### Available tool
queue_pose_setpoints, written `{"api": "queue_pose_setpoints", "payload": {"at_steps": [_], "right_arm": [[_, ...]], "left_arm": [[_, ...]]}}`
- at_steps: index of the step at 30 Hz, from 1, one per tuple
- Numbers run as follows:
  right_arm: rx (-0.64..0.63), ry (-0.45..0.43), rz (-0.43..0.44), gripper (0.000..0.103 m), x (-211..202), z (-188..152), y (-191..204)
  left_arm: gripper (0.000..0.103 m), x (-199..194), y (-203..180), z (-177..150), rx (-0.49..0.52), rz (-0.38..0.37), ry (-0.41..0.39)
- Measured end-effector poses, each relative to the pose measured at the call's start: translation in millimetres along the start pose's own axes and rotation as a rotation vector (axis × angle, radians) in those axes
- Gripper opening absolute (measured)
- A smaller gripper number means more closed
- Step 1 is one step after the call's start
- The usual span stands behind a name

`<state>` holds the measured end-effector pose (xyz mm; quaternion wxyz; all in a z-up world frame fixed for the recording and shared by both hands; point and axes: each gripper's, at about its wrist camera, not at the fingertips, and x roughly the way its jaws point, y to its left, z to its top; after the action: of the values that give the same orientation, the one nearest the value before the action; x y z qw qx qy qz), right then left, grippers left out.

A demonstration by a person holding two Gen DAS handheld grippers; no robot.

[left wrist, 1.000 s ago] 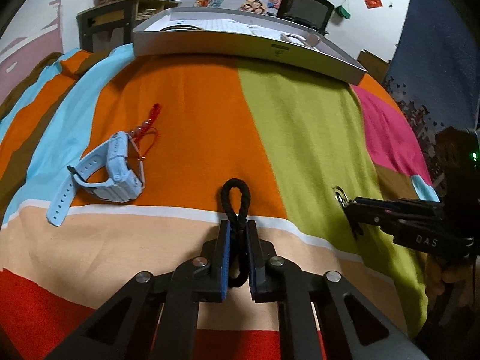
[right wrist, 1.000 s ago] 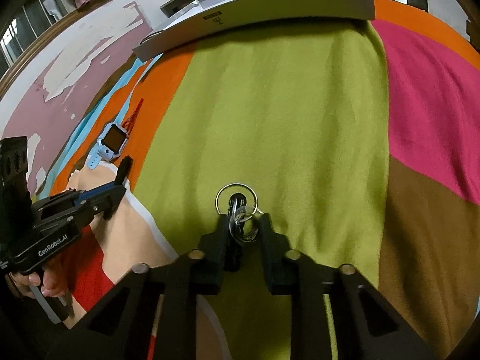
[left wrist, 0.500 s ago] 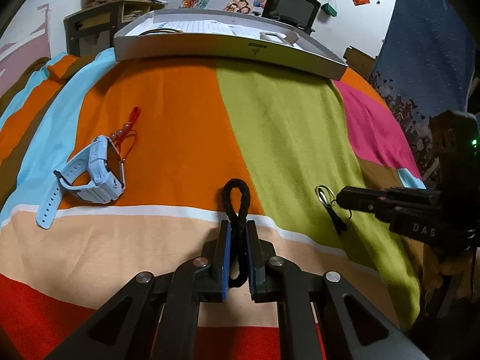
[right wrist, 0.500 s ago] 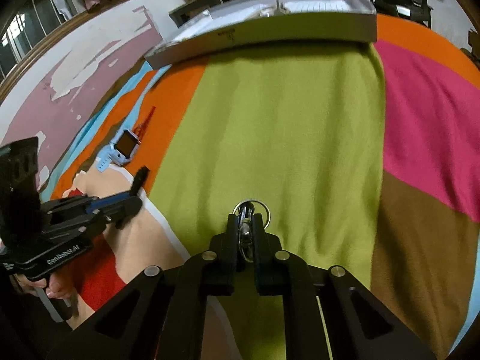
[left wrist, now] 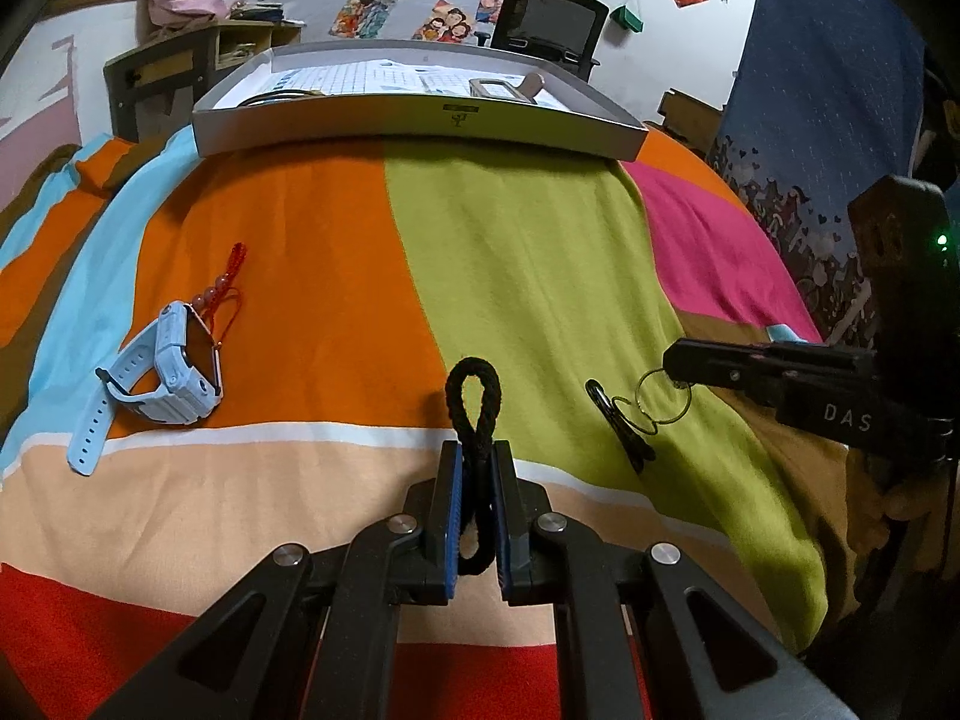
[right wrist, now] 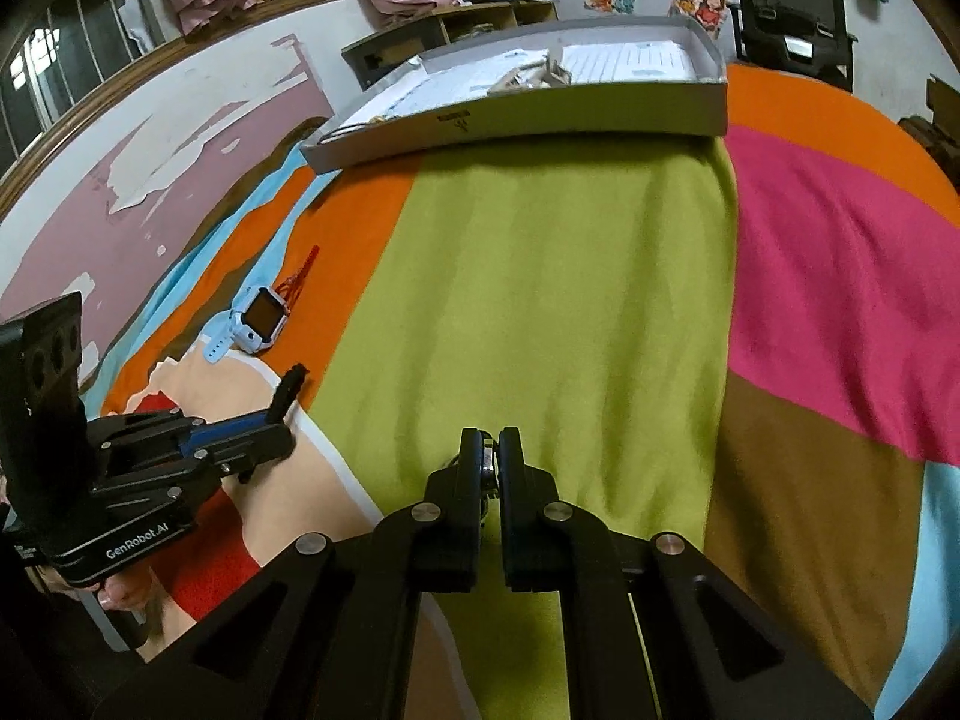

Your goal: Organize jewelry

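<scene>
R claw (left wrist: 675, 369), marked "DAS", grips key ring (left wrist: 663, 396); L claw (left wrist: 477, 516), "GenRobot.AI", clamps black cord loop (left wrist: 474, 396).

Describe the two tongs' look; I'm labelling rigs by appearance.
Both are matte black with silver bolts. The left tongs have blue pads and white "GenRobot.AI" lettering; the right tongs carry white "DAS" lettering and a green light.
</scene>
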<state>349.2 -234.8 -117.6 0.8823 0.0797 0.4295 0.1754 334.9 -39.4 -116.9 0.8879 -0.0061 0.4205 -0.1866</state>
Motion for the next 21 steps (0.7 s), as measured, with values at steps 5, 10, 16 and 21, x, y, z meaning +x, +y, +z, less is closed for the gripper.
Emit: {"api": "queue_pose_setpoints", "payload": {"at_steps": [5, 10, 16, 21], "right_arm": [[-0.001, -0.067, -0.018, 0.005, -13, 3, 0], [-0.005, -0.145, -0.011, 0.005, -31, 12, 0], [0.016, -0.197, 0.059, 0.005, -43, 17, 1], [0.001, -0.109, 0.092, 0.005, -19, 14, 11]], "left_arm": [[0.009, -2, -3, 1, 0.007, 0.0, -0.006], [0.009, -3, -5, 1, 0.01, -0.001, -0.013], [0.009, -5, -5, 2, 0.006, -0.003, -0.02], [0.009, -5, -4, 3, 0.001, 0.003, -0.019]]}}
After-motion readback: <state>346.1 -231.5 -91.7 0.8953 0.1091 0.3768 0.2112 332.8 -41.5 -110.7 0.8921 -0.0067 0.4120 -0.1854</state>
